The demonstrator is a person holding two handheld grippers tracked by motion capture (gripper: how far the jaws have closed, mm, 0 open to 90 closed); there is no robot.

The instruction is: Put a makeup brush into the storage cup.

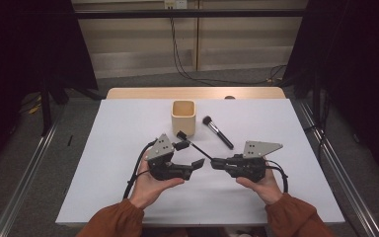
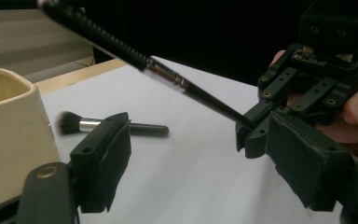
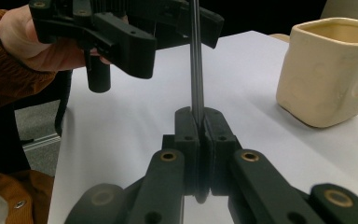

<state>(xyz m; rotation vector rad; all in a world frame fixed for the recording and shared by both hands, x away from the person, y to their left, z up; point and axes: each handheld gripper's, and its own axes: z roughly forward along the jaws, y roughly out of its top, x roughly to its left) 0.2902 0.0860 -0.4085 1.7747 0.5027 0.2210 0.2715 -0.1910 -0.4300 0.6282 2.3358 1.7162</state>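
No writing anywhere to read here: no label, brand, number or sign comes through in any view. The cream cup [image 1: 183,116] has plain walls, the makeup brush [image 1: 217,132] on the table carries no legible mark on its handle, and the grey plates on top of the grippers show only screw holes.

Recording lab or studio test station.
White-covered table [image 1: 128,187] stands between black curtains [image 1: 24,44]; floor rails [image 1: 29,163] run along both sides, cables [image 1: 187,69] trail across grey carpet to a plain panelled wall [image 1: 138,39].
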